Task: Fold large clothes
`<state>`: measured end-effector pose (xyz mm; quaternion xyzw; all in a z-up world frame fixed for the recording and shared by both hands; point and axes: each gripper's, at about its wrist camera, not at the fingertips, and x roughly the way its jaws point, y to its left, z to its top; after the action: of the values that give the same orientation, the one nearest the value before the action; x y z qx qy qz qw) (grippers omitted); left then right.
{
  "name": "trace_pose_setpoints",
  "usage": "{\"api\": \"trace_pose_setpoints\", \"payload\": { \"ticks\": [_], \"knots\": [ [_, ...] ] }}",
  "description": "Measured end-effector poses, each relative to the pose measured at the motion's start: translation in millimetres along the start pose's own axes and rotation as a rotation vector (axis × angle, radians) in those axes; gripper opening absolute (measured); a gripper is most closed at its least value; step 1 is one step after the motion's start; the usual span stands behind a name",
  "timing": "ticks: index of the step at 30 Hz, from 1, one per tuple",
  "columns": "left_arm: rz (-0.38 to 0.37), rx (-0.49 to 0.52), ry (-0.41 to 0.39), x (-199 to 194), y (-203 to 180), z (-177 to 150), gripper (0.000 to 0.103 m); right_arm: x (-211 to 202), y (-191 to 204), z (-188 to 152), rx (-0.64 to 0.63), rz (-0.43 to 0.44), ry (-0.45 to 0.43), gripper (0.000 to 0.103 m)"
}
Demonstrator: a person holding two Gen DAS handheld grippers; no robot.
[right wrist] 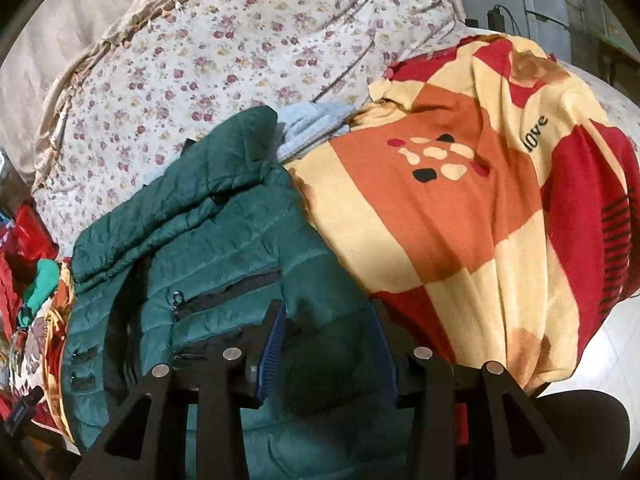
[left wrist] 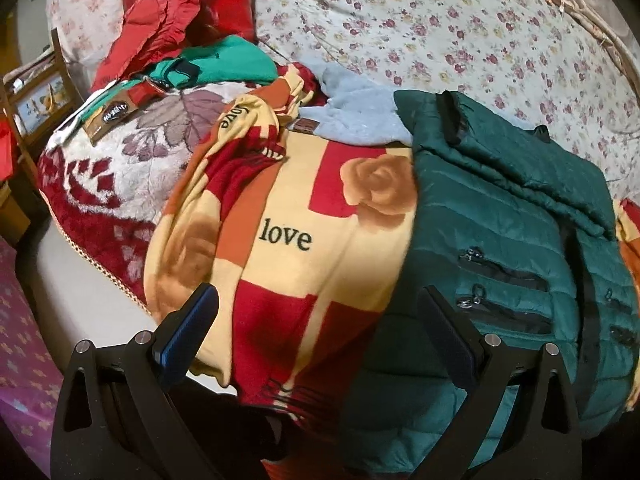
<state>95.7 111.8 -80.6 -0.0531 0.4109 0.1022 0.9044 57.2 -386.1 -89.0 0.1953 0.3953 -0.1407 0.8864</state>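
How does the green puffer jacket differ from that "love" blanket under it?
The green puffer jacket is plain dark green, quilted and zip-pocketed; the love blanket is fuzzy, patterned in red, orange and cream with roses. The jacket lies partly folded on top; the blanket spreads wider, rumpled, underneath. Both lie on the bed.

Green puffer jacket (left wrist: 500, 240) lies on love-print blanket (left wrist: 288, 216), beside parted jaws.
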Motion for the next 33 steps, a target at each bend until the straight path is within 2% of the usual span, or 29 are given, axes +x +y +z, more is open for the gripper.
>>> {"api": "trace_pose_setpoints", "payload": {
  "ticks": [9,33],
  "knots": [
    [0.003,0.071,-0.022,1,-13,-8,0.1,10,14,-6,-0.058,-0.034,0.023,0.041],
    [-0.031,0.147,0.002,5,-31,-16,0.1,13,-7,-2,0.013,-0.045,0.035,0.041]
  ]
}}
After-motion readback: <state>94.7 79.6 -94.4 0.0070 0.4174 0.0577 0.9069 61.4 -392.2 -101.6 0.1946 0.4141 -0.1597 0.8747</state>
